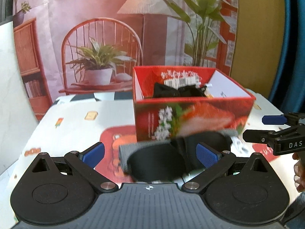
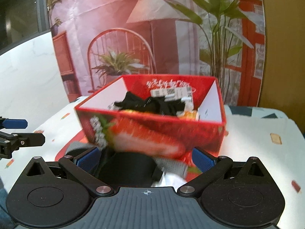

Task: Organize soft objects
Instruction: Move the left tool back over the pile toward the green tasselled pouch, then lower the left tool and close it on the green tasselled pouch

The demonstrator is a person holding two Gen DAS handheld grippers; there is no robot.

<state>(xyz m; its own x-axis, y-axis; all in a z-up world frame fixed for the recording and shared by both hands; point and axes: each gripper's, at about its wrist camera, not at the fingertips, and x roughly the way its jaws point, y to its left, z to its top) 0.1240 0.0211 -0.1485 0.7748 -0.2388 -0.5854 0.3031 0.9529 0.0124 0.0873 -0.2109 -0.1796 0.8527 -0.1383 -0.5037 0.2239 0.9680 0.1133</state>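
Note:
A red strawberry-print box (image 1: 192,118) stands open on the table; it also shows in the right wrist view (image 2: 152,133). Black socks (image 1: 177,91) and white items lie inside it, seen too in the right wrist view (image 2: 152,105). A pair of black socks with grey cuffs (image 1: 158,162) lies on the table in front of the box. My left gripper (image 1: 150,155) is open around one sock. My right gripper (image 2: 145,160) is open around the black sock (image 2: 129,168), with a white item (image 2: 171,179) beside it. The right gripper shows at the left wrist view's right edge (image 1: 274,127).
The table carries a white cloth with cartoon prints (image 1: 72,122). A printed backdrop of a chair, lamp and plants (image 1: 103,43) hangs behind. A white panel (image 1: 7,76) stands at the left. The left gripper shows at the right wrist view's left edge (image 2: 15,133).

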